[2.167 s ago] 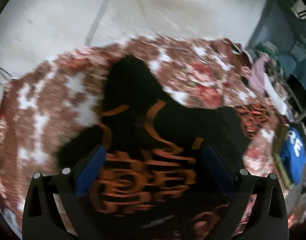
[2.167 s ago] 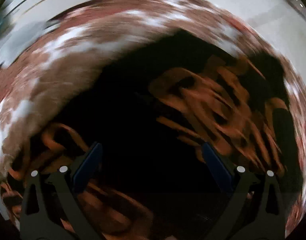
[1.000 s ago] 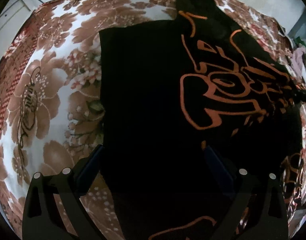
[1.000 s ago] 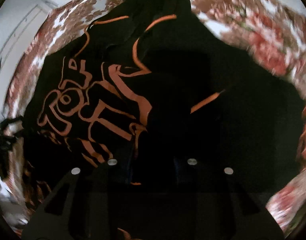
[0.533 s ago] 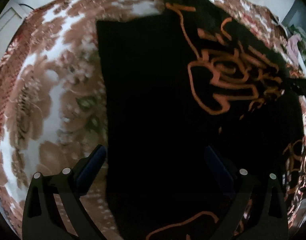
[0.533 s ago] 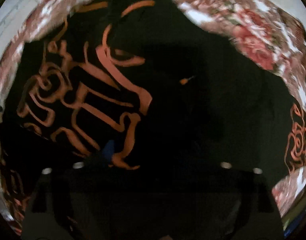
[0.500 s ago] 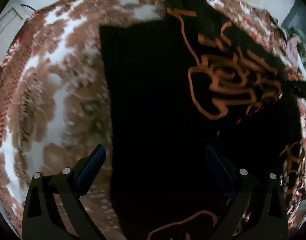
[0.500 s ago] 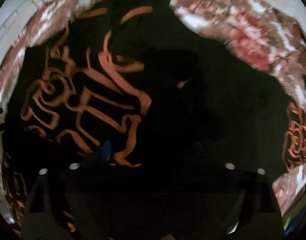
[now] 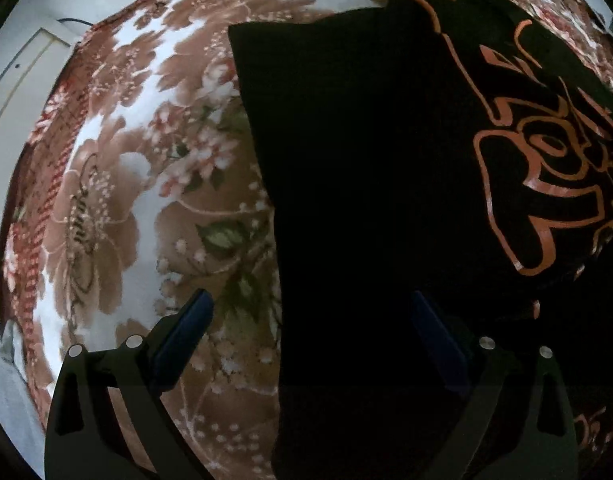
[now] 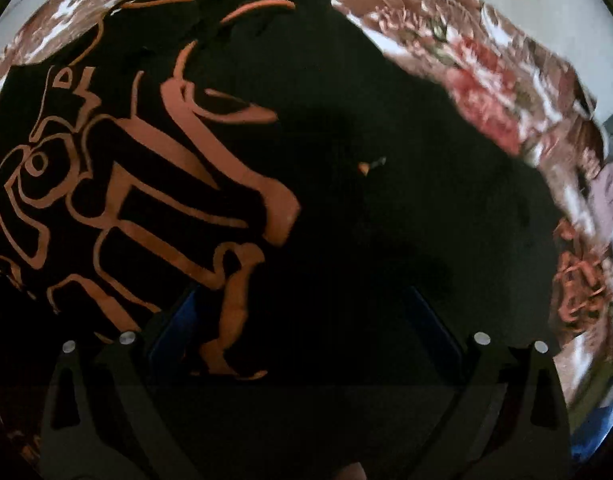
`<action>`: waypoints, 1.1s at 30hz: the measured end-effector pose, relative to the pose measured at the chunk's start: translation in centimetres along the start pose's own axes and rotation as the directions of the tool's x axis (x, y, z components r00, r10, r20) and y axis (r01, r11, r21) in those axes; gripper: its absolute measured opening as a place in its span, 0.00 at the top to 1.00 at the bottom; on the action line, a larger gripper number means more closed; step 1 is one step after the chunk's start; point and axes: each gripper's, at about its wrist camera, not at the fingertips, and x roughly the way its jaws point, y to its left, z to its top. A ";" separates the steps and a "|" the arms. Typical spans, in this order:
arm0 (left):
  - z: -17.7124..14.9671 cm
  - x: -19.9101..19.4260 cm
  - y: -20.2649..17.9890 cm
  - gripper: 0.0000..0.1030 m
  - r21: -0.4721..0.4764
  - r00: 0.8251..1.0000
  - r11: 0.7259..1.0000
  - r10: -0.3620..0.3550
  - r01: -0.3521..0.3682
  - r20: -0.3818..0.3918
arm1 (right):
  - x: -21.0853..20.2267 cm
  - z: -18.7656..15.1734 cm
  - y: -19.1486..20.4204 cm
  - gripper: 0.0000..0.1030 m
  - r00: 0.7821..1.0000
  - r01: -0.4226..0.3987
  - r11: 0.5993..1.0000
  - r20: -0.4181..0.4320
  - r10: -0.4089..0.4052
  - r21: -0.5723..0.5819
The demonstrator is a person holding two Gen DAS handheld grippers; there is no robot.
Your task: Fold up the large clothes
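Both grippers over garment, fingers spread.
Left gripper (image 9: 306, 332) straddles black shirt (image 9: 366, 200) edge; right gripper's (image 10: 302, 320) fingers just opened, nothing held.

My left gripper (image 9: 312, 320) and right gripper (image 10: 304, 316) look alike: 2 black cut-out fingers each, blue inner pads (image 9: 186, 332), 2 silver screws per finger.

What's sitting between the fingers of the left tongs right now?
In the left wrist view, the open left tongs straddle the black garment's straight left edge: floral blanket by the left finger, black cloth by the right. Nothing else.
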 end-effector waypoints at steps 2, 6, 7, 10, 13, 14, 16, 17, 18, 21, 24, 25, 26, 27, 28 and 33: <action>0.3 -1.5 -0.8 0.06 0.003 0.999 0.999 0.045 -0.045 0.018 | -0.3 -0.3 -0.7 0.05 0.999 -0.030 0.999 0.025 0.029 0.030; 1.5 -5.8 -3.7 0.06 -0.062 0.998 0.998 -0.022 0.026 0.060 | -3.8 -0.2 -4.3 0.05 0.990 -0.118 0.989 0.088 0.110 0.094; 2.0 -6.8 -5.1 0.06 -0.068 0.996 0.996 -0.048 0.052 0.069 | -4.6 -0.3 -6.3 0.05 0.988 -0.137 0.984 0.091 0.126 0.115; 3.6 -9.1 -10.6 0.06 -0.048 0.990 0.994 -0.096 0.101 0.103 | -5.6 -0.7 -13.7 0.05 0.990 -0.133 0.969 0.073 0.120 0.207; 4.8 -10.6 -17.6 0.06 -0.030 0.979 0.988 -0.146 0.152 0.142 | -6.0 -2.1 -20.9 0.05 0.997 -0.064 0.968 0.054 0.052 0.244; 5.2 -10.8 -20.0 0.06 -0.029 0.975 0.985 -0.163 0.169 0.154 | -6.1 -2.6 -23.7 0.05 0.999 -0.030 0.970 0.045 0.020 0.239; 5.4 -10.6 -24.3 0.06 -0.035 0.968 0.979 -0.192 0.201 0.161 | -5.9 -4.0 -29.1 0.05 1.000 -0.001 0.965 0.030 -0.007 0.264; 5.6 -10.3 -26.2 0.06 -0.038 0.967 0.976 -0.204 0.212 0.153 | -5.7 -4.7 -30.9 0.05 1.000 0.005 0.959 0.016 -0.010 0.282; 5.9 -9.9 -29.0 0.06 -0.034 0.966 0.974 -0.218 0.224 0.140 | -5.3 -5.6 -33.1 0.05 1.000 0.015 0.952 -0.003 -0.014 0.307; 6.7 -9.5 -34.8 0.06 0.002 0.961 0.969 -0.246 0.248 0.126 | -4.2 -7.6 -39.7 0.05 0.999 0.042 0.924 -0.029 -0.034 0.379; 7.8 -9.5 -39.6 0.06 0.036 0.957 0.965 -0.263 0.260 0.126 | -3.5 -9.2 -44.6 0.05 0.999 0.031 0.888 -0.029 -0.020 0.459; 8.2 -9.5 -40.9 0.06 0.041 0.956 0.964 -0.267 0.264 0.124 | -3.1 -9.8 -46.2 0.05 1.000 0.014 0.870 -0.029 0.000 0.494; 8.6 -9.5 -41.6 0.06 0.045 0.955 0.963 -0.270 0.267 0.122 | -2.7 -10.3 -47.6 0.05 0.999 0.000 0.852 -0.031 0.020 0.524; 9.0 -9.5 -42.9 0.06 0.053 0.954 0.961 -0.276 0.272 0.119 | -2.4 -10.6 -48.7 0.05 0.999 -0.010 0.835 -0.033 0.033 0.550; 9.4 -9.5 -43.8 0.06 0.060 0.951 0.958 -0.284 0.279 0.118 | -2.1 -11.1 -50.0 0.05 0.998 -0.022 0.815 -0.029 0.047 0.579; 10.3 -9.4 -48.2 0.06 0.112 0.939 0.941 -0.329 0.319 0.097 | -1.2 -12.2 -54.7 0.05 0.995 -0.083 0.737 0.015 0.098 0.670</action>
